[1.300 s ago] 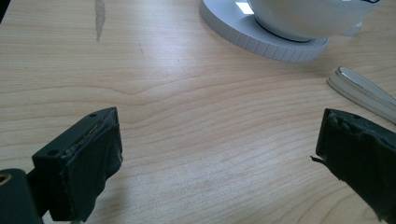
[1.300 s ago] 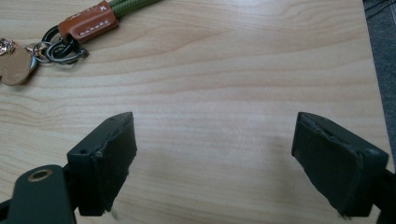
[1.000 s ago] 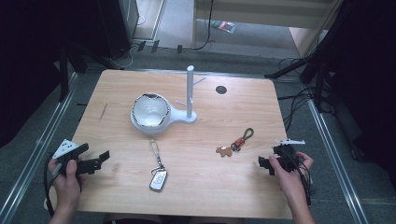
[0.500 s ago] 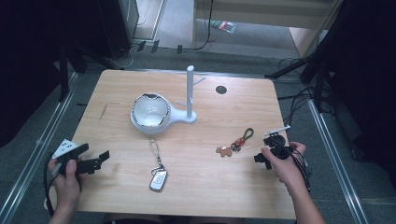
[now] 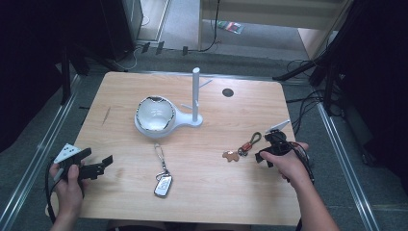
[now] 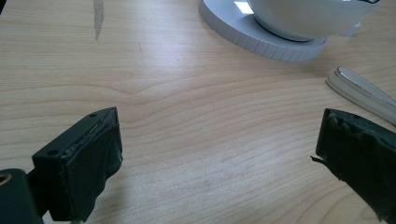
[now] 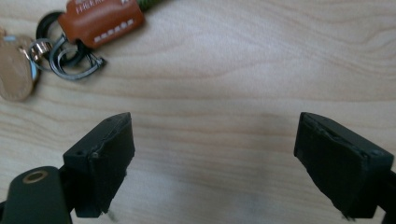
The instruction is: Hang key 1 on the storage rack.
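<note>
Keyring (image 5: 245,147) with brown leather tag, lying flat on the table (image 5: 221,207) toward the right edge, about midway between far and near edges. Counted on it: one brown tag (image 7: 102,17), one green cord loop, a cluster of dark metal rings (image 7: 70,56), one round tan charm (image 7: 16,67). Pale stamped lettering on the tag, too blurred to read.

Right gripper (image 5: 263,157) just beside the keyring on its right, low over the wood, jaws spread wide with nothing between them; seen in the right gripper view as bare wood between the two black pads (image 7: 100,154), keyring up at the far left, apart from both. One hand (image 5: 288,161) wrapped round the handle.

Left gripper (image 5: 103,164) near the left edge, close to the near corner, jaws likewise wide apart and empty, pointing toward the middle of the table. One hand (image 5: 67,180) holding it.

Elsewhere: one car key fob (image 5: 163,184) on a silver chain, near the middle of the near edge. One white bowl (image 5: 154,113) sitting on a round white base, joined to one upright white post (image 5: 196,94), toward the far half. One dark round hole (image 5: 227,92) near the far edge. One pale streak (image 5: 105,115) on the wood at the left.
</note>
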`<state>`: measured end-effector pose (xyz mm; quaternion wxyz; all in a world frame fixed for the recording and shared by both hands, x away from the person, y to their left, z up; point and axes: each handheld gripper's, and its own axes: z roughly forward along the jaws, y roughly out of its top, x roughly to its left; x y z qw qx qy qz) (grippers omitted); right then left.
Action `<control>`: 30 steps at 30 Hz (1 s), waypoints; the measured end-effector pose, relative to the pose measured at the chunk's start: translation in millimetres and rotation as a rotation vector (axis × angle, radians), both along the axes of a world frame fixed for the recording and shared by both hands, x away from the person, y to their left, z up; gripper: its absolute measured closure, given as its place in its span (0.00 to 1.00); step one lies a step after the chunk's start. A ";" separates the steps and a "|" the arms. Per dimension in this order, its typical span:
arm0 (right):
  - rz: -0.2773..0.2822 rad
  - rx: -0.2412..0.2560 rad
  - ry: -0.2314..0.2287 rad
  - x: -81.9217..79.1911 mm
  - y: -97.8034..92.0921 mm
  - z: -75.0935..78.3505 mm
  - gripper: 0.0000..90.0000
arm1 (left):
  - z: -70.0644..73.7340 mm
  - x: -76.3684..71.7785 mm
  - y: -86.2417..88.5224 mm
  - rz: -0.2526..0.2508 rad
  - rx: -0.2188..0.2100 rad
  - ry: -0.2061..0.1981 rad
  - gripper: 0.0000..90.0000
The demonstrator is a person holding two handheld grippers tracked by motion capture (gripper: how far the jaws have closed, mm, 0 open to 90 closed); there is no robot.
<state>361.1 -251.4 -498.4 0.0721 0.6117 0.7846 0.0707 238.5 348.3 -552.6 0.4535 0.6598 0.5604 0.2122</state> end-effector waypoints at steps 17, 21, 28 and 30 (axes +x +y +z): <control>-0.058 0.054 0.029 27.6 19.9 4.5 0.16 | -0.1 0.3 0.2 0.000 -0.003 0.002 0.01; -0.048 0.046 0.034 31.2 24.7 4.5 0.17 | -0.1 0.4 0.3 0.001 -0.005 0.002 0.01; -0.060 0.059 0.046 39.0 32.3 6.8 0.20 | -0.1 0.5 0.4 0.000 -0.005 0.003 0.01; -0.059 0.048 0.049 41.2 35.8 6.5 0.21 | -0.1 0.5 0.4 0.001 -0.005 0.003 0.01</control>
